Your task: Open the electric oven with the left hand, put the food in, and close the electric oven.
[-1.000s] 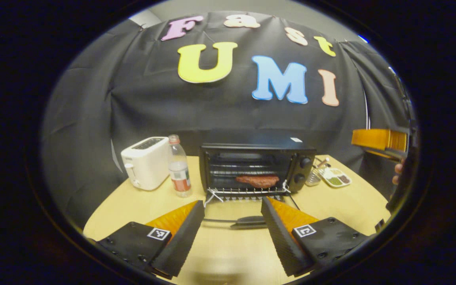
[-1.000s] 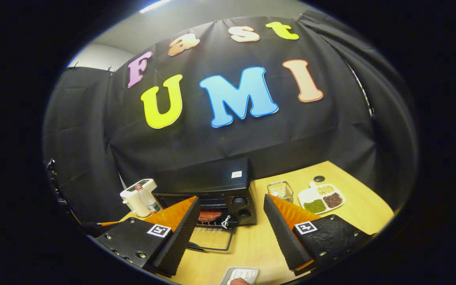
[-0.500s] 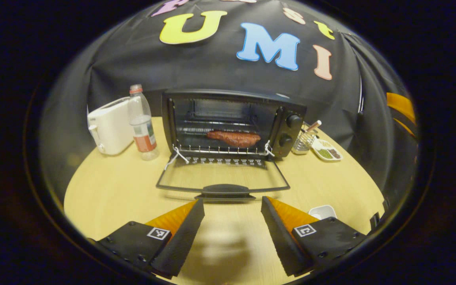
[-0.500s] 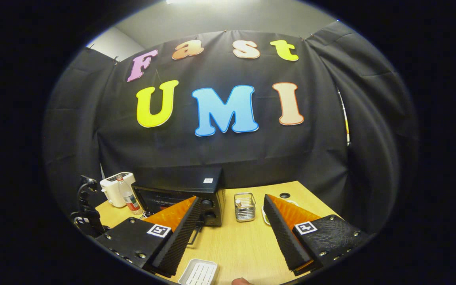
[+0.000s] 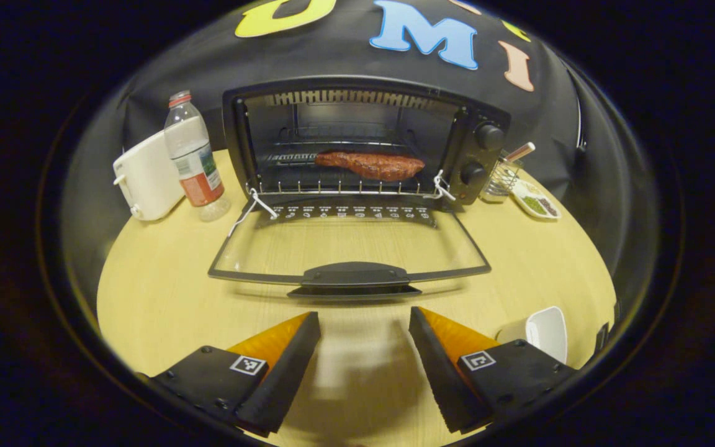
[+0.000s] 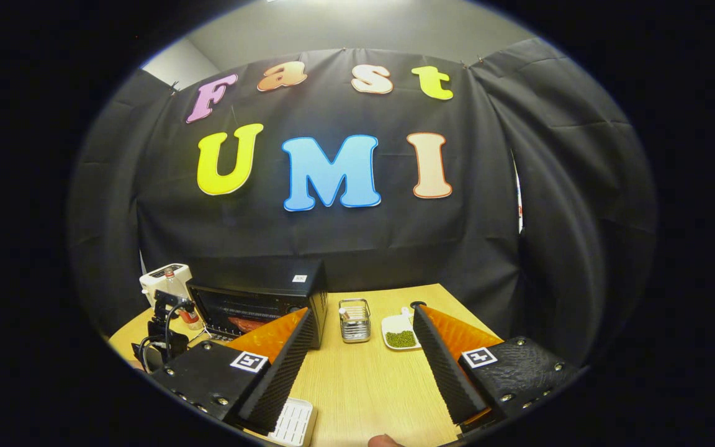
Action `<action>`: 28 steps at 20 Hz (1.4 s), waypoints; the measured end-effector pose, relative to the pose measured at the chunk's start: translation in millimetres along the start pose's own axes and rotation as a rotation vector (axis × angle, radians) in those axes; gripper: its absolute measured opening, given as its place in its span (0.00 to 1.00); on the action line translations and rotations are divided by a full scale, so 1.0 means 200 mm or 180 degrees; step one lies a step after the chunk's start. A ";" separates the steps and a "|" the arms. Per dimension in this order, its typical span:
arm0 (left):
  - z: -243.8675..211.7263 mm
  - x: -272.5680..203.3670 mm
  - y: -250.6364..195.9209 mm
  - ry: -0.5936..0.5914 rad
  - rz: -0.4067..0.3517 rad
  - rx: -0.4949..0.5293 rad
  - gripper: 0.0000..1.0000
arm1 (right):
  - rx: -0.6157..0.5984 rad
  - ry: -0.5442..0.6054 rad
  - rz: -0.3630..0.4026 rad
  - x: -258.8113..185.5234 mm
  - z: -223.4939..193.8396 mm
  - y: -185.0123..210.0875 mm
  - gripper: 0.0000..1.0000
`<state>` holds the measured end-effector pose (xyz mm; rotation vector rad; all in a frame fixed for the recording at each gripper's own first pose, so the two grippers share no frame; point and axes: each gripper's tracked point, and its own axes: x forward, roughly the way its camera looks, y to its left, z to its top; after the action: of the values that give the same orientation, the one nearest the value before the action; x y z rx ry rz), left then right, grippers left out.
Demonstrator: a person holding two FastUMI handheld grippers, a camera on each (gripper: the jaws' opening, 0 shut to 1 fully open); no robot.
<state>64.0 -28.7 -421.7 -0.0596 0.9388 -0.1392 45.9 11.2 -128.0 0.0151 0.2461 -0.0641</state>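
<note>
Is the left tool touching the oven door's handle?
Apart. The left gripper view shows bare table between the open left tool and the oven door handle.

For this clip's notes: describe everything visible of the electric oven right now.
The electric oven is a small black countertop box standing on the wooden table, beside a plastic bottle. Its glass door hangs fully open, lying nearly flat, with a dark handle on its front edge. Inside, a reddish-brown piece of food lies on the wire rack. Two round knobs sit on its right panel. The left hand-held gripper is open just short of the handle, not touching it.
</note>
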 end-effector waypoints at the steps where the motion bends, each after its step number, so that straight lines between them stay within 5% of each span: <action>1: 0.00 0.01 0.01 0.0014 0.0017 0.0018 0.98 | 0.0006 0.0007 -0.0020 -0.01 0.00 0.00 0.98; 12: 0.02 0.09 0.06 -0.0100 0.0150 0.0059 0.98 | -0.0042 0.0032 -0.0001 0.00 0.00 0.02 0.98; 28: 0.24 -0.19 0.05 -0.0666 0.0137 -0.0101 0.98 | -0.0110 -0.0054 0.0279 0.01 0.03 0.16 0.98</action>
<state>81.7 -14.1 -364.8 -0.0815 0.7330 -0.0766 50.4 43.8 -122.6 -0.0089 0.2292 0.0272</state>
